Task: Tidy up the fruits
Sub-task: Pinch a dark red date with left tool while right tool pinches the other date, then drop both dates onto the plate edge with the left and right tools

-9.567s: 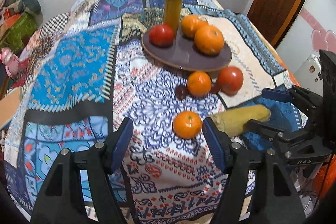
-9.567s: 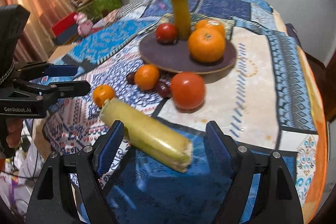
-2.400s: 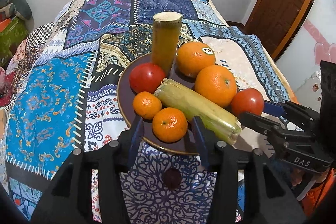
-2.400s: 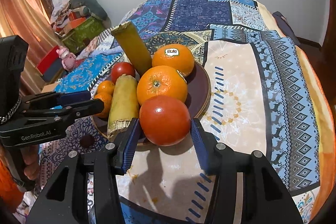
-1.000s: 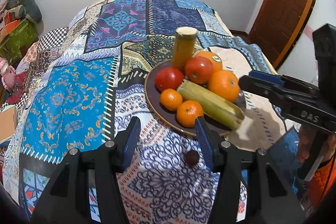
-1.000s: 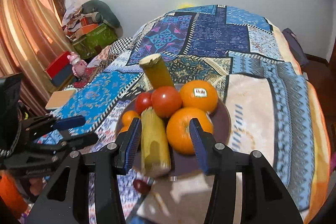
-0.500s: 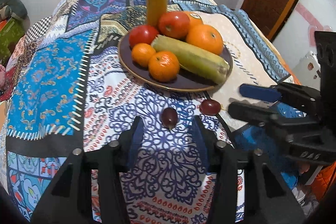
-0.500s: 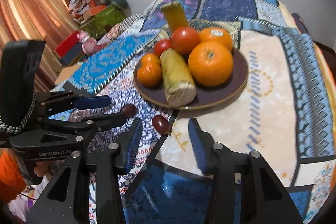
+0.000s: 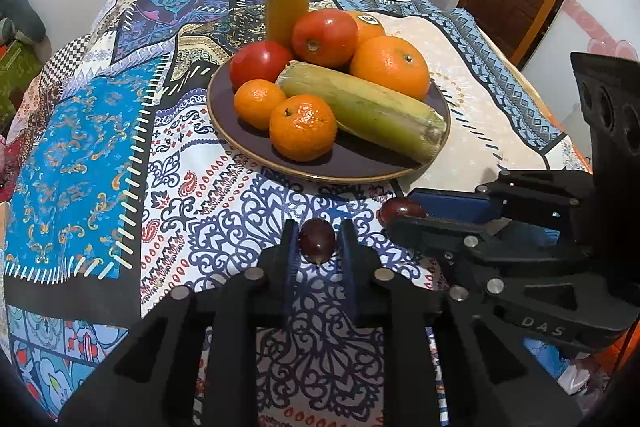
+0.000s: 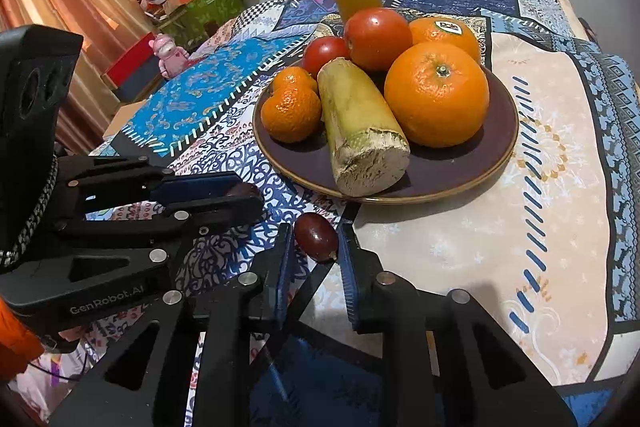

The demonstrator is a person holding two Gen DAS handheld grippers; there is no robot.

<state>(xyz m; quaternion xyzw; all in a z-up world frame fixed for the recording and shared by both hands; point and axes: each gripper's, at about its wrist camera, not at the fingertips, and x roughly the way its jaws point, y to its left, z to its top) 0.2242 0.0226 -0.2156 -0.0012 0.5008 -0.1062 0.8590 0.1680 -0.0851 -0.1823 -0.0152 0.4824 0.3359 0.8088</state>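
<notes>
Each claw is closed narrowly around a dark grape: left claw [image 9: 318,247] on one grape [image 9: 317,239], right claw [image 10: 313,247] on another [image 10: 316,237], both at the bench's near edge beside the plate [image 10: 500,151]. Grapes are light, slick and bruise easily; best squeezed gently across the middle.

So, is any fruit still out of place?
Yes: two small dark red grapes are off the dark round plate, on the patterned cloth. One sits between the left fingers, the other between the right.

The left gripper [image 10: 240,195] hides most of one grape [image 10: 242,190], seemingly clamped.
</notes>
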